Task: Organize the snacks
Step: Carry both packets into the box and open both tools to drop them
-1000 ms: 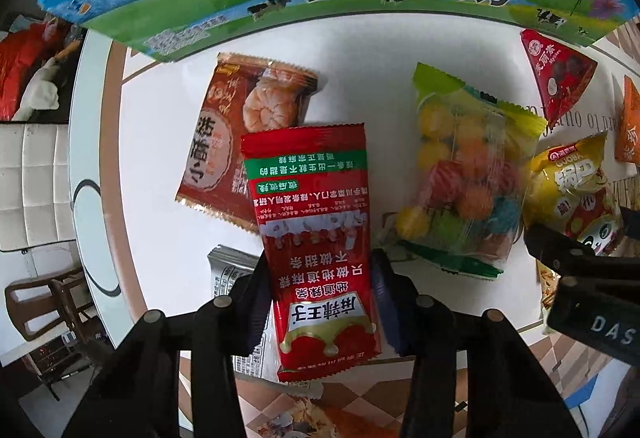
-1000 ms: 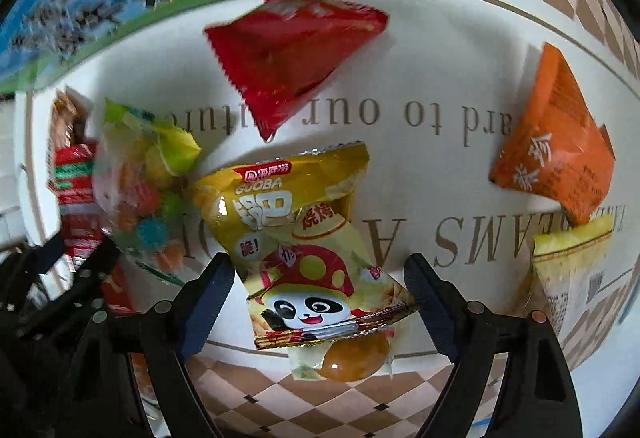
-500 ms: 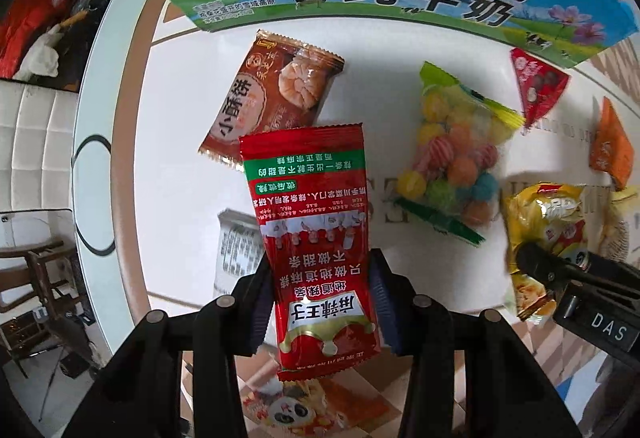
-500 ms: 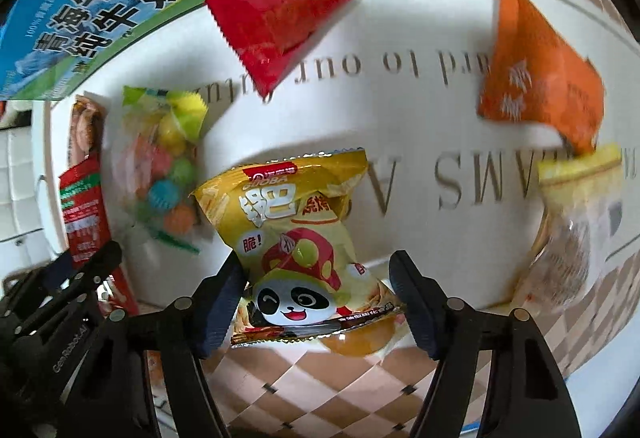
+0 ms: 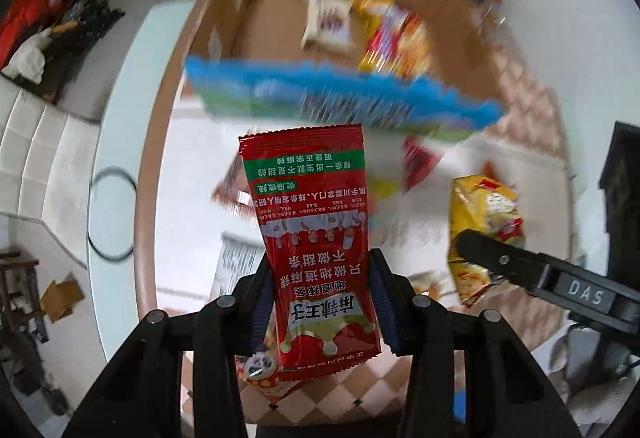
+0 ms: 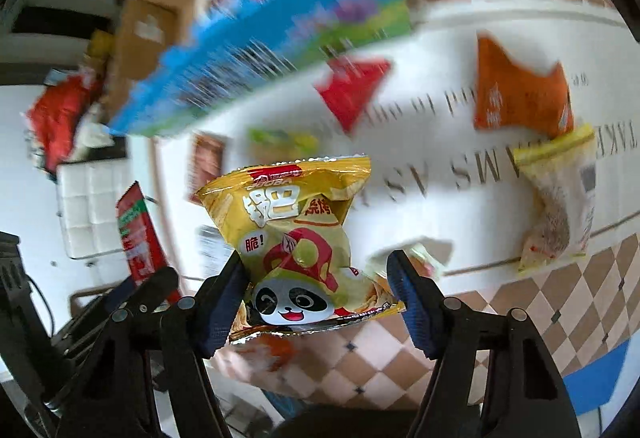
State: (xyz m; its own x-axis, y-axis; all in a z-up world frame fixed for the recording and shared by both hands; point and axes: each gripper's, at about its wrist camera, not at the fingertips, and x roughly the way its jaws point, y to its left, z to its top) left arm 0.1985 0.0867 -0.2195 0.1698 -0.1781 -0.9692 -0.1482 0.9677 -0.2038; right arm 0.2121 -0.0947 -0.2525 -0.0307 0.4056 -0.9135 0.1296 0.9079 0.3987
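Observation:
My left gripper (image 5: 322, 300) is shut on a long red snack packet (image 5: 316, 238) and holds it high above the table. My right gripper (image 6: 318, 298) is shut on a yellow panda snack bag (image 6: 292, 234), also lifted; the bag shows in the left wrist view (image 5: 482, 222) too. An open cardboard box (image 5: 256, 17) with a blue printed front (image 5: 344, 97) stands beyond, with several snack packs inside (image 5: 392, 37). The red packet shows at the left of the right wrist view (image 6: 138, 234).
On the white table (image 6: 440, 49) lie a red triangular pack (image 6: 352, 89), an orange pack (image 6: 516, 97), a clear yellow-topped bag (image 6: 560, 205), a brown pack (image 6: 206, 161) and a candy bag (image 6: 280, 139). A white sofa (image 5: 36, 157) is at left.
Both grippers have risen from the table with their packets. The view has pulled back and now looks into the open box. The scene is motion-blurred.

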